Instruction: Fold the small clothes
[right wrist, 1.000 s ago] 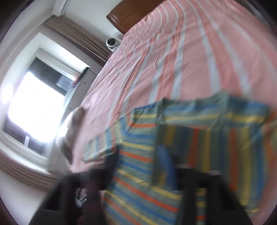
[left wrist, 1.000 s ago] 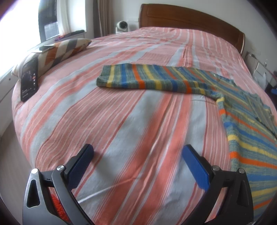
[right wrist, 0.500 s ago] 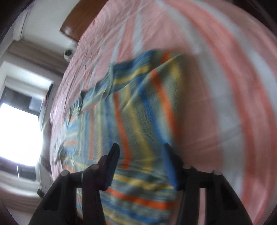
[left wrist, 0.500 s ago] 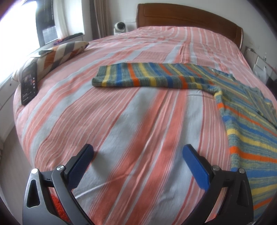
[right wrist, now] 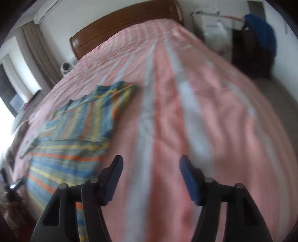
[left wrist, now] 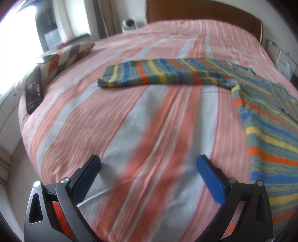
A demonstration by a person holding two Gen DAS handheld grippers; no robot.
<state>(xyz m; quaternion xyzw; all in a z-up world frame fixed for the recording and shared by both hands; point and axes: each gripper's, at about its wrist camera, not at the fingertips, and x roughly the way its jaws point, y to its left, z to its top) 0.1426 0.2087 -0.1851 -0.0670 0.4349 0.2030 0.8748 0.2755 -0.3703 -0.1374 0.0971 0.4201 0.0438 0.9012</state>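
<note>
Pink, salmon and pale grey stripes run the length of the bedspread (left wrist: 152, 115) that covers the bed, with a dark wooden headboard (left wrist: 203, 13) standing at its far edge against a white wall. At the bed's left edge, under a bright window (left wrist: 16, 42), a dark phone (left wrist: 33, 90) leans against a diagonally striped pillow (left wrist: 69, 55). A small white round device (left wrist: 128, 23) sits beyond the far left corner, beside a hanging curtain (left wrist: 106, 16).

Toward the middle of the bed lies the striped sweater (left wrist: 264, 119), knitted in green, blue, yellow and orange bands. One sleeve (left wrist: 160, 75) stretches flat to the left across the bedspread, while the body spreads toward the bed's right edge and near corner. In the right wrist view the same sweater (right wrist: 74, 134) lies left of the gripper, and the other sleeve appears folded in over the body, though blur hides the detail.

The left gripper (left wrist: 149, 165) hovers over bare bedspread near the bed's near edge, its blue-padded fingers (left wrist: 211, 178) spread wide with nothing between them. The right gripper (right wrist: 150, 165) also hangs above bare bedspread, just right of the sweater's edge, its fingers (right wrist: 188, 178) parted and holding nothing. Past the bed's right edge stand a white bag (right wrist: 216, 39) and a dark piece of furniture draped with a blue garment (right wrist: 260, 35).
</note>
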